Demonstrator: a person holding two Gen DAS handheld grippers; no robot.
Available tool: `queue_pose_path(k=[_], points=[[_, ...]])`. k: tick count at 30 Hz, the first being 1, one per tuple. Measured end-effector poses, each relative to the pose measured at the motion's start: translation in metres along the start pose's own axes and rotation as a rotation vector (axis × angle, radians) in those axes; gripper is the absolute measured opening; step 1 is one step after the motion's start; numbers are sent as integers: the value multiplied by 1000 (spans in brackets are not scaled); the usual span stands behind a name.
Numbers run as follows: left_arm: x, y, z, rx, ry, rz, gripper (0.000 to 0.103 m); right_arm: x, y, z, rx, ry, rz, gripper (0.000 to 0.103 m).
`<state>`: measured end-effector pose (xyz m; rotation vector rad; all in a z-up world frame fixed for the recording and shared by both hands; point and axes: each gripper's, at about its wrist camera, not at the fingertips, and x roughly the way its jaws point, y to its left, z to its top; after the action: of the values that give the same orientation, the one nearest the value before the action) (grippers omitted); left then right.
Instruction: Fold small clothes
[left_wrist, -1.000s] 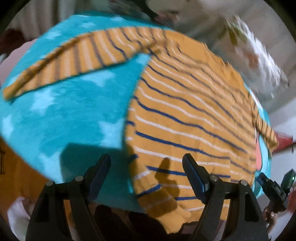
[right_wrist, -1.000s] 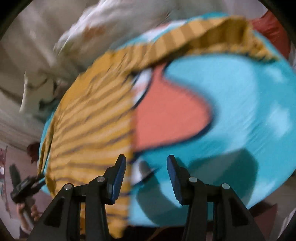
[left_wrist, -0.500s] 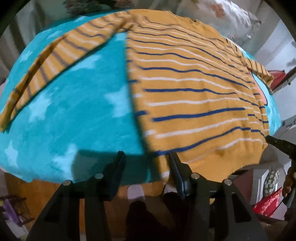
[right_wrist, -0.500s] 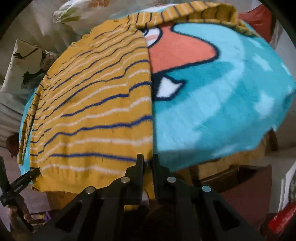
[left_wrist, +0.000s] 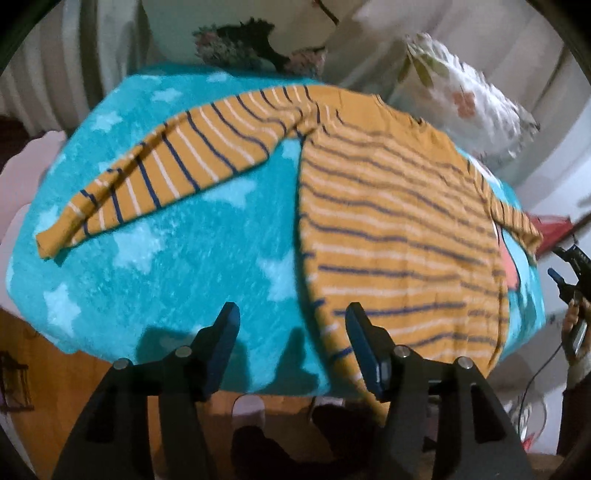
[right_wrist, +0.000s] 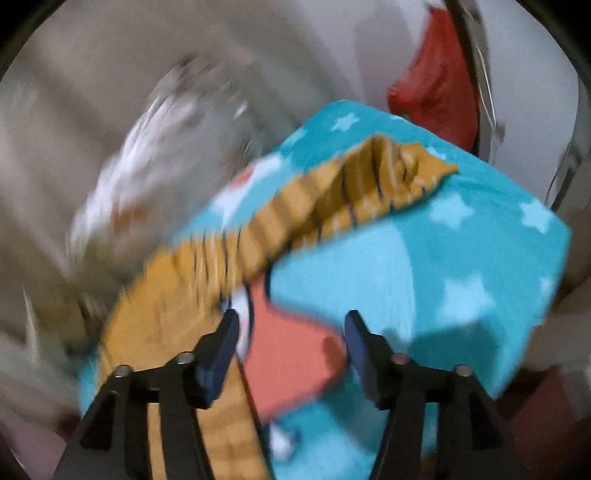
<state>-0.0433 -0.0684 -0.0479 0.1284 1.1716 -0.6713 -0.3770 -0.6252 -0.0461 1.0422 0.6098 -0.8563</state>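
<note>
Mustard-yellow knit with navy and white stripes, a small sweater (left_wrist: 399, 229) lies spread flat on a teal star-print blanket (left_wrist: 177, 258) that covers the tabletop. Its body sits ahead of the left tool (left_wrist: 291, 332) and off to that tool's right, with one sleeve stretched out ahead to the tool's left. The left tool's jaws stand apart, having just been opening, and nothing is gripped between them; the sweater's lower corner hangs over the blanket edge just beside the right-hand finger, and whether it touches that finger cannot be told.

The right tool (right_wrist: 290, 334) is released as well: its jaws have just been opening and stand well apart with only air between them, hovering above the blanket's coral patch (right_wrist: 291, 365). The view is blurred. Ahead of this tool the sweater's other sleeve (right_wrist: 354, 192) lies across the blanket, and the sweater's body lies to the tool's left.
</note>
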Motion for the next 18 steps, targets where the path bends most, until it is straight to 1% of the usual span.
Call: queue_pose_path(k=[2,5,8,9,10,11,12,13,15,16,17,18], points=[[-1,-15,6,-57,-16,6,59,27,-23,45,141,9,35,67],[0,-38,12,-118,-39,-7,59,66,-49,94,284,62,62,67],[1,-67,16,-126,-53,1,60,101,-66,122,391,120,71,67],[2,-75,16,-121,-55,8,60,111,-70,128,414,138,66,61],[4,-83,16,-117,-55,16,60,118,-73,132,430,152,68,29],[6,-90,17,-118,-54,20,60,126,-75,137,434,169,83,13],[8,-95,18,-123,-53,19,60,134,-73,143,415,191,90,12],[9,-100,20,-130,-54,14,60,135,-69,149,385,191,89,10],[8,-111,25,-130,-67,13,60,124,-46,166,287,165,149,9],[7,-115,28,-125,-76,14,60,115,-33,173,239,147,200,9],[5,-121,31,-118,-86,14,60,98,-14,182,171,123,281,8],[3,-127,34,-109,-98,13,60,84,-2,185,127,105,334,8]])
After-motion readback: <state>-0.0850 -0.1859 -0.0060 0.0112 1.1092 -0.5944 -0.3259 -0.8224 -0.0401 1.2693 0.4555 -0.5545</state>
